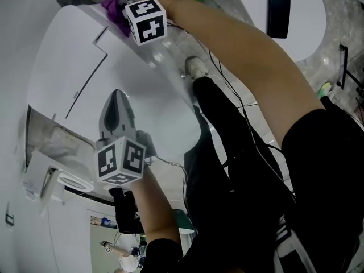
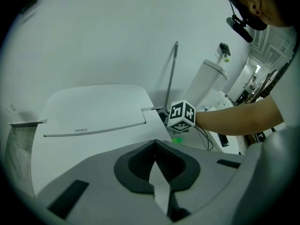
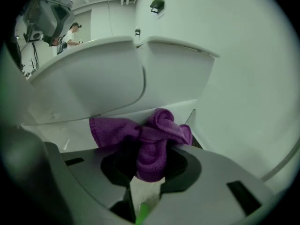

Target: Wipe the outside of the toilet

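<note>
The white toilet (image 1: 85, 73) fills the left of the head view, lid down. My right gripper (image 1: 126, 15) is at its far upper edge, shut on a bunched purple cloth (image 1: 114, 7). In the right gripper view the cloth (image 3: 150, 139) bulges out of the right gripper (image 3: 149, 159) and presses against the toilet where the closed lid (image 3: 89, 78) meets the tank (image 3: 180, 67). My left gripper (image 1: 117, 98) hovers over the lid's near part, shut and empty. The left gripper (image 2: 155, 146) looks across the flat lid (image 2: 93, 111) toward the right gripper's marker cube (image 2: 182, 115).
A person's black-clad leg and shoe (image 1: 197, 67) stand beside the bowl, with thin cables (image 1: 239, 104) trailing along. A paper roll holder (image 1: 73, 182) hangs at lower left. A dark flat object (image 1: 278, 13) sits at the top right. A metal pipe (image 2: 172, 69) rises behind the tank.
</note>
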Motion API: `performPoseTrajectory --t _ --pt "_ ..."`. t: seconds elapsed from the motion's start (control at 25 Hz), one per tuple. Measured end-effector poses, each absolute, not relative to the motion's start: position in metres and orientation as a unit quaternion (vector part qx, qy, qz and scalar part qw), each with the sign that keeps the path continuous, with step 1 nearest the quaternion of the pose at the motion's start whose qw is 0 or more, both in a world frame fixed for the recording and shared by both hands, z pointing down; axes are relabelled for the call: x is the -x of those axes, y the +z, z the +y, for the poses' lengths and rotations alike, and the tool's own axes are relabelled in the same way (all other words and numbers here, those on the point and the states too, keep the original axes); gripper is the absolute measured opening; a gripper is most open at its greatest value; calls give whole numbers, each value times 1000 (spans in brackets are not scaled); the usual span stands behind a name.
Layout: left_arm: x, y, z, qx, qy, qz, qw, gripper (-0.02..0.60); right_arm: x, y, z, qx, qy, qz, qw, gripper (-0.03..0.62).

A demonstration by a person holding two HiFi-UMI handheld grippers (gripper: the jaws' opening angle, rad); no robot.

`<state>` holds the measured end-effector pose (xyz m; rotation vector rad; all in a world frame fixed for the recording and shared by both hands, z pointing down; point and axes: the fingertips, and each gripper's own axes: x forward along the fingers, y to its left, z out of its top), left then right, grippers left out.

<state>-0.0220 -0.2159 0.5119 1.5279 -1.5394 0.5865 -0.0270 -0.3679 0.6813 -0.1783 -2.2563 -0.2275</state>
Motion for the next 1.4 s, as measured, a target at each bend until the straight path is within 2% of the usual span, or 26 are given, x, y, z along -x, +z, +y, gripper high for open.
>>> performPoseTrajectory --t 0.8,1.4 --pt "-2 545 -177 -642 270 -577 426 9 -38 705 -248 89 -35 -892 442 110" --pt "-25 540 -128 -679 272 -534 424 9 -85 707 -168 25 33 -894 446 110"
